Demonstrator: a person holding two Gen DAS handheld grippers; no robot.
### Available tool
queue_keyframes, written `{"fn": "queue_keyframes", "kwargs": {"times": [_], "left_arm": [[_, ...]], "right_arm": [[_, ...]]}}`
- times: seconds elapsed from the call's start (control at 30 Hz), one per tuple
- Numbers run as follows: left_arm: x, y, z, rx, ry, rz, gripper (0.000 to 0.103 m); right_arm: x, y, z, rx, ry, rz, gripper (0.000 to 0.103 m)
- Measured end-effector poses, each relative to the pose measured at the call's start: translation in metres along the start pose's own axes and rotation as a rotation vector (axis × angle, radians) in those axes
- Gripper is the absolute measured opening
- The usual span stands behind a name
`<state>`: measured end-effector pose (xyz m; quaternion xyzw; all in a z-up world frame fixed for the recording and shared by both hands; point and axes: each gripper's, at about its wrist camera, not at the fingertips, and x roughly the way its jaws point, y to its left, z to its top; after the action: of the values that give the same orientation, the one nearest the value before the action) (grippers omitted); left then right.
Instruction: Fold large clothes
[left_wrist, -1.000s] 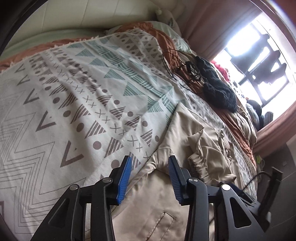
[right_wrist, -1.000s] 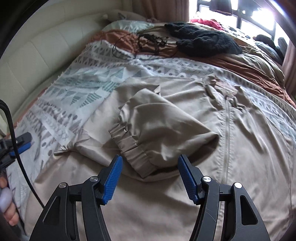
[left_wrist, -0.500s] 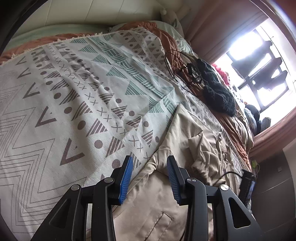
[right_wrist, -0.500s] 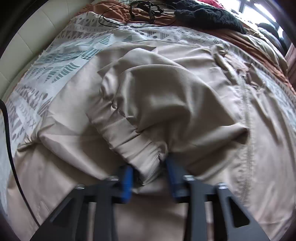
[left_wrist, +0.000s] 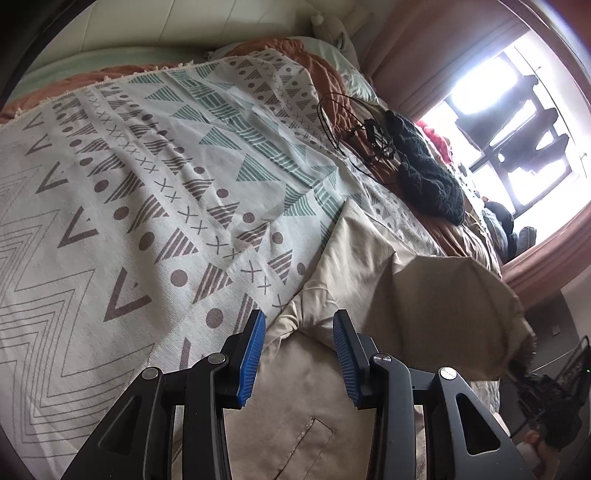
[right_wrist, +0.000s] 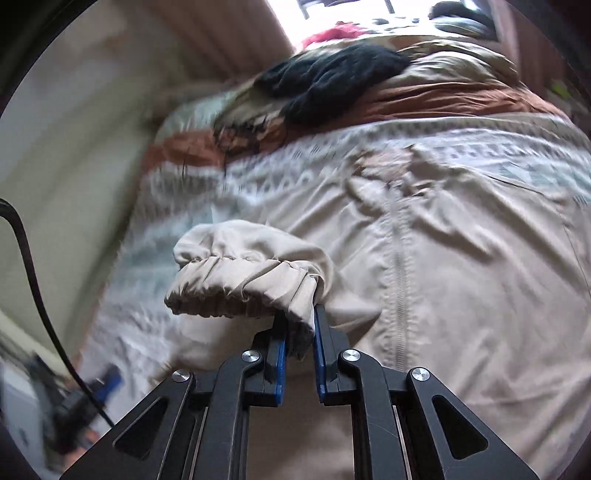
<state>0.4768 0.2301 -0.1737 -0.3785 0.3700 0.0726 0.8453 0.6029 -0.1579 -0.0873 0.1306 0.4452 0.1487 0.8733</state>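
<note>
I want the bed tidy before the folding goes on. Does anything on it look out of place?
Yes. A tangle of black cable and a dark knit lie loose on the bedding past the jacket. Nothing looks spilled or torn. The jacket's cuff is lifted, with the right gripper closing on it.

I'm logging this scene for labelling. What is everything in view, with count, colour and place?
jacket: one, beige, spread on the bed, zip up
sleeve cuff: one, beige, lifted, pinched in the right tongs
patterned blanket: one, white with grey and teal shapes, under the jacket
knit garment: one, black, far side near the window
cables: a tangle, black, beside the knit
left tongs: open, over the jacket's edge
right tongs: closing on the cuff
</note>
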Motion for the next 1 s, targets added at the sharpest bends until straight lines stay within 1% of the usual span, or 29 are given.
{"fn": "queue_keyframes", "kwargs": {"times": [0.07, 0.1, 0.17, 0.2, 0.23, 0.27, 0.3, 0.33, 0.37, 0.4, 0.43, 0.47, 0.53, 0.6, 0.7, 0.8, 0.9, 1.0], "left_arm": [[0.002, -0.003, -0.001, 0.006, 0.005, 0.002, 0.040], [0.004, -0.005, -0.002, 0.012, 0.010, 0.003, 0.040], [0.008, -0.009, -0.005, 0.027, 0.019, 0.006, 0.040], [0.009, -0.010, -0.005, 0.034, 0.022, 0.007, 0.040], [0.011, -0.012, -0.007, 0.044, 0.026, 0.010, 0.040], [0.012, -0.015, -0.008, 0.054, 0.028, 0.015, 0.040], [0.012, -0.016, -0.008, 0.059, 0.028, 0.019, 0.040], [0.013, -0.017, -0.009, 0.065, 0.027, 0.027, 0.040], [0.015, -0.018, -0.010, 0.069, 0.028, 0.037, 0.040], [0.016, -0.018, -0.010, 0.071, 0.029, 0.046, 0.040], [0.017, -0.018, -0.011, 0.072, 0.031, 0.053, 0.040], [0.020, -0.019, -0.012, 0.077, 0.036, 0.061, 0.040], [0.024, -0.020, -0.014, 0.089, 0.043, 0.075, 0.040], [0.027, -0.022, -0.015, 0.107, 0.045, 0.098, 0.040], [0.036, -0.023, -0.016, 0.142, 0.040, 0.159, 0.040], [0.054, -0.021, -0.019, 0.186, 0.074, 0.239, 0.040], [0.067, -0.014, -0.021, 0.202, 0.103, 0.300, 0.040], [0.073, -0.011, -0.022, 0.206, 0.109, 0.313, 0.040]], "right_arm": [[-0.016, -0.014, 0.001, 0.056, -0.040, 0.022, 0.013], [-0.027, -0.024, -0.001, 0.095, -0.068, 0.019, 0.013], [-0.032, -0.040, -0.004, 0.162, -0.088, 0.016, 0.013], [-0.035, -0.055, -0.011, 0.225, -0.092, 0.018, 0.014], [-0.034, -0.064, -0.014, 0.256, -0.091, 0.012, 0.016], [-0.031, -0.079, -0.022, 0.314, -0.078, -0.011, 0.019], [-0.029, -0.089, -0.027, 0.351, -0.070, -0.021, 0.024], [-0.025, -0.104, -0.037, 0.403, -0.063, -0.022, 0.031], [-0.022, -0.117, -0.045, 0.438, -0.064, -0.011, 0.036], [-0.018, -0.128, -0.054, 0.460, -0.068, -0.016, 0.048], [-0.017, -0.136, -0.057, 0.469, -0.065, -0.033, 0.053], [-0.010, -0.148, -0.064, 0.484, -0.046, -0.087, 0.053], [-0.003, -0.161, -0.069, 0.503, -0.011, -0.118, 0.053], [0.002, -0.173, -0.073, 0.539, 0.004, -0.082, 0.053], [0.010, -0.180, -0.076, 0.576, 0.014, -0.029, 0.053], [0.017, -0.185, -0.078, 0.579, 0.013, -0.037, 0.053], [0.022, -0.194, -0.078, 0.600, -0.003, -0.012, 0.053], [0.026, -0.203, -0.078, 0.622, -0.012, 0.021, 0.053]]}}
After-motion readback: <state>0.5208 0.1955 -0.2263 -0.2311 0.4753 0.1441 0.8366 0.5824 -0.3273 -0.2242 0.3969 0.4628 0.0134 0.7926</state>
